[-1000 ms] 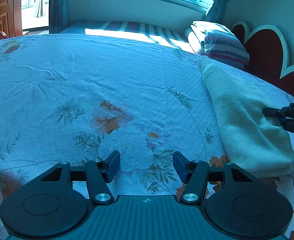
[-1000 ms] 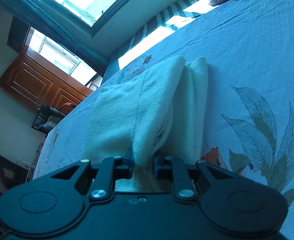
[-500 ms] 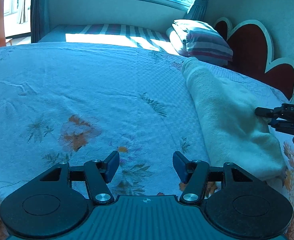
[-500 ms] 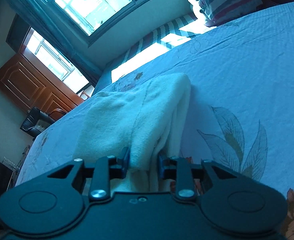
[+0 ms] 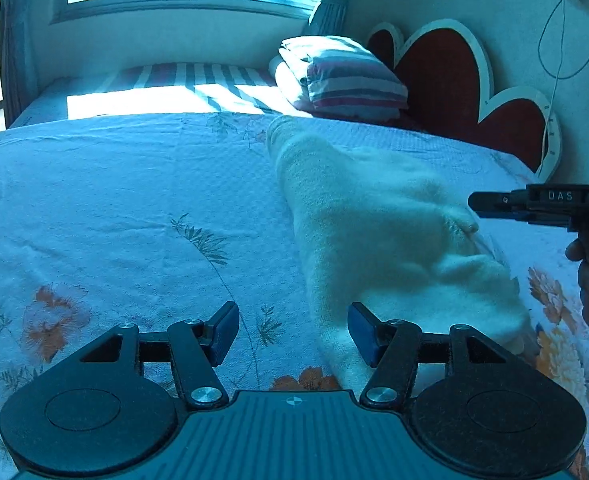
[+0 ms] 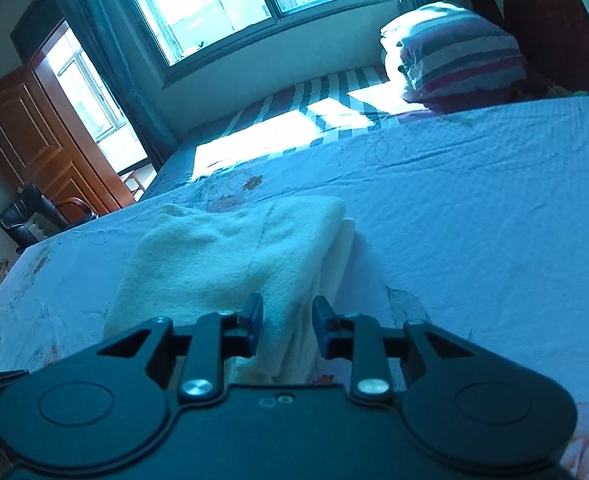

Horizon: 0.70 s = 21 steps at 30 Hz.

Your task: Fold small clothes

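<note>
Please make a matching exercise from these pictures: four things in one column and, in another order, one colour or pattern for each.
Things:
1. cloth
2. pillow
3. headboard
4. bedsheet

Colours or patterns:
a. dark red with white edge
b. blue with flowers
c. cream
d. striped

Pairs: 1-c, 2-d, 3-a, 4-b
</note>
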Each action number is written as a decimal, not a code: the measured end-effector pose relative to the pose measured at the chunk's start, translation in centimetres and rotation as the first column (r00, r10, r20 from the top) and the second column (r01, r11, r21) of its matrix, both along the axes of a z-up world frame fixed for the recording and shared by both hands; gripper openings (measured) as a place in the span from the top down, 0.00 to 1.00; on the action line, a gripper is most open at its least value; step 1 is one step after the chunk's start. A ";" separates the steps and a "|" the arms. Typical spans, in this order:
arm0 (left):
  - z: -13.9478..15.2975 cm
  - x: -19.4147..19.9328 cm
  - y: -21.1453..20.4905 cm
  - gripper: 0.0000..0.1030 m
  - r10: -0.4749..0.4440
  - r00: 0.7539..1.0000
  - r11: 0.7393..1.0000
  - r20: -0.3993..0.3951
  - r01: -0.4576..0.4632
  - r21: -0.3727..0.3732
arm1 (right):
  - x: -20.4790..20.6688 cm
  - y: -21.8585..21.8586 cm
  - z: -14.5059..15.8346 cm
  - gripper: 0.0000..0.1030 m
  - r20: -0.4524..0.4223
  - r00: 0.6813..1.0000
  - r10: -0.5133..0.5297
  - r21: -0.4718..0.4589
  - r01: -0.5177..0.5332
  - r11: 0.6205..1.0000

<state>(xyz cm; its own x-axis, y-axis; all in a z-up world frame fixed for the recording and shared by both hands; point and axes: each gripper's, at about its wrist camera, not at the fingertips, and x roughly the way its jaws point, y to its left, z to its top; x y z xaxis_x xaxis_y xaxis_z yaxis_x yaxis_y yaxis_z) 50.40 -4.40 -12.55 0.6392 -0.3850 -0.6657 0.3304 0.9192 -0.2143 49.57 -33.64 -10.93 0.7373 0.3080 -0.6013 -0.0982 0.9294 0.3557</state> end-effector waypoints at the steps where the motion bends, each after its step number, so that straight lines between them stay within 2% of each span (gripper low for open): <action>1: 0.1 -0.3 0.1 0.42 -0.002 1.000 1.000 -0.009 0.002 -0.014 | -1.5 0.2 0.6 0.73 0.005 1.000 0.025 0.004 -0.025 1.000; 3: -0.2 -0.6 -0.2 0.42 -0.028 0.999 0.999 -0.017 0.028 -0.026 | -4.0 1.1 0.8 0.73 0.002 0.999 0.052 -0.031 -0.052 0.998; 5: -0.9 -1.0 -0.9 0.42 -0.067 0.997 0.998 -0.029 0.067 -0.005 | -6.3 2.1 0.3 0.76 -0.006 0.998 0.068 -0.073 -0.069 0.995; 6: -1.3 -1.2 -1.2 0.42 -0.082 0.996 0.996 -0.041 0.083 0.035 | -7.3 2.6 -0.4 0.81 -0.030 0.996 0.079 -0.074 -0.081 0.994; 7: -1.6 -1.7 -1.2 0.42 -0.090 0.995 0.994 -0.034 0.092 0.066 | -7.7 3.2 -1.3 0.86 -0.090 0.991 0.095 -0.099 -0.104 0.990; 8: -1.7 -2.3 -0.9 0.40 -0.101 0.995 0.991 -0.014 0.102 0.082 | -8.3 4.0 -2.1 0.86 -0.127 0.987 0.102 -0.156 -0.121 0.980; 9: -1.6 -2.7 -0.6 0.38 -0.100 0.995 0.991 -0.011 0.100 0.086 | -9.3 4.4 -2.2 0.86 -0.088 0.990 0.107 -0.185 -0.121 0.975; 10: -1.4 -2.9 -0.2 0.38 -0.095 0.995 0.992 -0.008 0.095 0.086 | -9.8 4.7 -2.1 0.86 -0.088 0.990 0.106 -0.196 -0.122 0.973; 12: -0.4 -3.6 0.4 0.38 -0.071 0.997 0.994 0.037 0.068 0.088 | -10.3 4.7 -0.9 0.85 -0.076 0.991 0.114 -0.191 -0.127 0.973; 13: 0.0 -3.5 0.5 0.38 -0.062 0.997 0.995 0.054 0.057 0.078 | -10.7 4.6 0.1 0.83 -0.026 0.992 0.124 -0.179 -0.126 0.976; 15: -0.2 -3.0 0.3 0.38 -0.064 0.998 0.995 0.025 0.062 0.081 | -11.1 4.2 1.1 0.81 0.027 0.994 0.109 -0.156 -0.104 0.982; 17: -1.0 -2.8 -0.4 0.38 -0.078 0.997 0.988 0.000 0.078 0.137 | -10.5 4.3 0.4 0.78 0.020 0.995 0.102 -0.175 -0.097 0.980; 19: -0.1 -2.6 -0.2 0.38 -0.061 0.998 0.992 0.010 0.060 0.114 | -9.3 4.7 -2.1 0.78 -0.119 0.987 0.106 -0.216 -0.130 0.968; 21: 1.3 -2.1 0.0 0.38 -0.043 0.996 0.997 0.079 0.037 0.066 | -9.4 4.3 -1.4 0.81 -0.095 0.990 0.108 -0.204 -0.125 0.971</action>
<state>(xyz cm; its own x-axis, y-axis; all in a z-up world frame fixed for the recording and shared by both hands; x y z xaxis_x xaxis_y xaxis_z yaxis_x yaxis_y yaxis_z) 48.28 -4.39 -11.26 0.6768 -0.3691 -0.6370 0.3809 0.9160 -0.1260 40.20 -29.31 -12.30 0.6487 0.2502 -0.7187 -0.1886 0.9678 0.1666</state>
